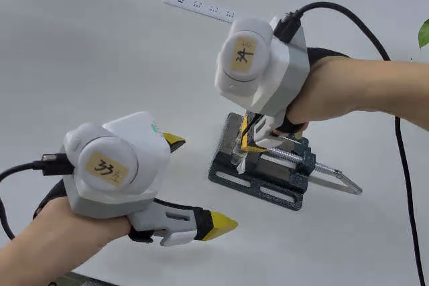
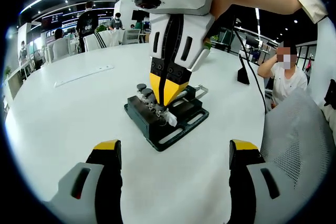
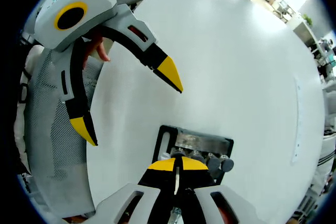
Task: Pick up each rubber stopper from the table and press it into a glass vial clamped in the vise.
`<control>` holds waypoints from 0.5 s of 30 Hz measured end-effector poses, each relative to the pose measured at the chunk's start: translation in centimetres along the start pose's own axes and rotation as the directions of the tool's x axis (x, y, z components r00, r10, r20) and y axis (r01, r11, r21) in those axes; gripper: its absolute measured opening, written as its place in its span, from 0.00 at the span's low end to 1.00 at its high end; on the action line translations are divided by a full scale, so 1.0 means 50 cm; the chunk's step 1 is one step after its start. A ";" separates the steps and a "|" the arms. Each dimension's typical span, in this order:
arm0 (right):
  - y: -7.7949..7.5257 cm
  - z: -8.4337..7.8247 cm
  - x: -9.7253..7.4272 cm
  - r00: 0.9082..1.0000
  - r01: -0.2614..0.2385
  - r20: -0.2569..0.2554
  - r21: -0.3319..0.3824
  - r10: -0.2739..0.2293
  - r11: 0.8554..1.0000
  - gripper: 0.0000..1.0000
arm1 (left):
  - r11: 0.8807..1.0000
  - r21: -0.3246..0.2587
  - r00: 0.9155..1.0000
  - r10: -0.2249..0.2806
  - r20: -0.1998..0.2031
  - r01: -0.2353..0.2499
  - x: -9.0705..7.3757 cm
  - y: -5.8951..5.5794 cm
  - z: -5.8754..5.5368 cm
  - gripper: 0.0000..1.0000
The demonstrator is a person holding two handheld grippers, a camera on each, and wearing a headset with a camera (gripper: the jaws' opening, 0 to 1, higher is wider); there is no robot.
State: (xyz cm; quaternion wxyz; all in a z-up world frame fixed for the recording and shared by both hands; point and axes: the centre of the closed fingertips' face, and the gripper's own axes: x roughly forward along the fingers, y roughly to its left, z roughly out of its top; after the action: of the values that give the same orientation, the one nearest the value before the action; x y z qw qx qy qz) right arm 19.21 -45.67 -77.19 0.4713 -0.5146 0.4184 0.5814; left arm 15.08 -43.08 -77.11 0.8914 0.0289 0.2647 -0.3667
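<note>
1. The left gripper (image 1: 198,182) hovers low over the table (image 1: 100,45). Its jaws are wide apart and hold nothing, and it is well apart from the vise (image 1: 268,191).
2. The vise clamps a row of vials (image 2: 148,98). The stoppers (image 3: 226,165) we can make out sit on top of vials, just beside the working tips.
3. The right gripper (image 2: 167,88) points straight down onto the row with its jaws together. We judge it is pressing 1 stopper home. Whether the tips pinch that stopper or merely bear on it is hidden.
4. To do this well, we would direct the push along the vial's axis with steady force. A sideways lean could tilt the stopper or crack the glass.
5. The left gripper view shows the row side-on, so we can check that the tips stand vertical. The right gripper view looks down the jaws and shows at least 2 grey stoppers beside them. In the head view, the right gripper's body covers the vials.
</note>
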 end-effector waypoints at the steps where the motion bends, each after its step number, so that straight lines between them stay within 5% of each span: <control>1: -0.001 0.000 0.000 1.000 0.000 -0.002 0.006 0.000 1.000 0.00 | 1.000 -0.001 1.000 -0.001 -0.002 0.001 0.000 0.000 -0.001 0.83; 15: 0.002 -0.001 0.001 1.000 0.002 -0.016 0.003 -0.002 1.000 0.00 | 1.000 -0.005 1.000 0.001 0.004 -0.001 0.002 0.000 0.002 0.83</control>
State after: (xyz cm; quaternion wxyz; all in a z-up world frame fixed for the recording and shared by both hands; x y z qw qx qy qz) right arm 19.13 -45.74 -77.24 0.4693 -0.5188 0.4227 0.5762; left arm 15.20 -43.17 -77.06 0.8921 0.0263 0.2637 -0.3659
